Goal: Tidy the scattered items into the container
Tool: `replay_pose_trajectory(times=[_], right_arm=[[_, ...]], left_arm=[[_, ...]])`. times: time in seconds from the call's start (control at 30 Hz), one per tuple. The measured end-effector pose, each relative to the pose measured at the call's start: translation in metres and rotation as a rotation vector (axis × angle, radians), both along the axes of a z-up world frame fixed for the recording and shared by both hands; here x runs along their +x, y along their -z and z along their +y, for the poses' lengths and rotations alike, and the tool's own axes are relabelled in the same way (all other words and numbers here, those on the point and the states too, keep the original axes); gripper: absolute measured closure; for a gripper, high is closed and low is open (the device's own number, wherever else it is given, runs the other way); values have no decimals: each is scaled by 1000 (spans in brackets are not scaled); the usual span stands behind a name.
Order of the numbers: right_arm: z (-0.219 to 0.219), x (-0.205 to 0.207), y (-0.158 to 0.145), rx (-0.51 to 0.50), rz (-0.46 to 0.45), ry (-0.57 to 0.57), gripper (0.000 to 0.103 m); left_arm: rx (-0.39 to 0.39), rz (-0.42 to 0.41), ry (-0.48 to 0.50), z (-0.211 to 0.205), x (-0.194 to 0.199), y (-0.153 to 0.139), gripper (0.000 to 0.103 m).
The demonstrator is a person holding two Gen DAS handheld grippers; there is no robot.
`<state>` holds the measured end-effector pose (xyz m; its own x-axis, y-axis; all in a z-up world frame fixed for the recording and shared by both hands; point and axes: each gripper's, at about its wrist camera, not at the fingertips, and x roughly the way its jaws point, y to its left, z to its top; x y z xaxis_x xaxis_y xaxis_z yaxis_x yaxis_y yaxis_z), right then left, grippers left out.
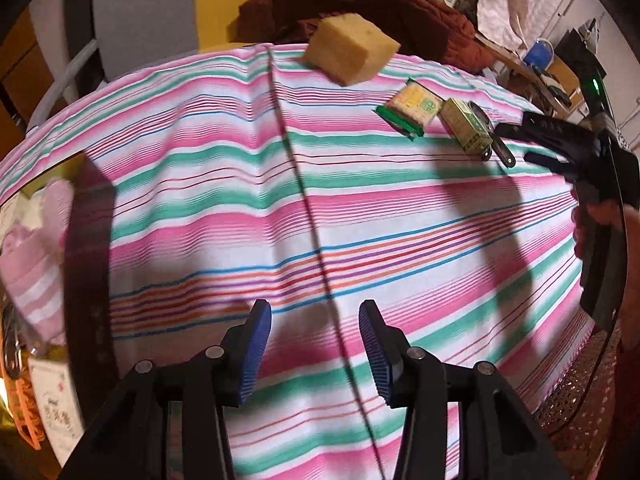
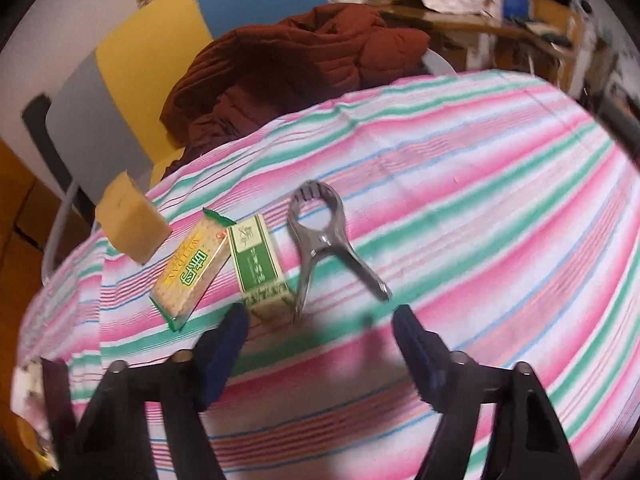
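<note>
On the striped cloth lie a yellow sponge (image 1: 352,49) (image 2: 130,222), a cracker packet (image 1: 412,106) (image 2: 192,270), a small green-and-cream box (image 1: 466,125) (image 2: 260,266) and a metal clamp (image 2: 326,240) (image 1: 494,138). My right gripper (image 2: 320,322) is open and empty, just short of the box and the clamp handles; it also shows in the left wrist view (image 1: 520,142). My left gripper (image 1: 315,320) is open and empty over bare cloth. A container (image 1: 36,280) with pink cloth and packets in it sits at the far left.
The table is covered by a pink, green and white striped cloth (image 1: 280,208) (image 2: 460,200). A dark red jacket (image 1: 360,4) (image 2: 304,60) is heaped on a chair behind the table. Cluttered shelves (image 1: 540,52) stand at the back right.
</note>
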<state>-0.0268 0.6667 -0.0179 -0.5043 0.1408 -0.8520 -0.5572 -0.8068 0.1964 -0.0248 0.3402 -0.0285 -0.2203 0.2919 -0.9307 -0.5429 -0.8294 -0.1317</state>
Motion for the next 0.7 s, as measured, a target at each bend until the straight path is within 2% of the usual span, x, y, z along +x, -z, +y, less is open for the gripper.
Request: replay_pose_trajectory(times=[0.3, 0.43, 0.6, 0.7], right_arm=[[-14, -50, 4, 93, 1, -176, 36], [-18, -65, 14, 80, -16, -223, 36], [-22, -73, 29, 16, -56, -253, 38], [-24, -72, 32, 44, -87, -248, 39]], left_arm=[[11, 22, 51, 38, -20, 4, 56], [6, 35, 57, 49, -29, 4, 56], [-3, 39, 62, 63, -42, 7, 56], [-9, 46, 63, 73, -50, 7, 56]])
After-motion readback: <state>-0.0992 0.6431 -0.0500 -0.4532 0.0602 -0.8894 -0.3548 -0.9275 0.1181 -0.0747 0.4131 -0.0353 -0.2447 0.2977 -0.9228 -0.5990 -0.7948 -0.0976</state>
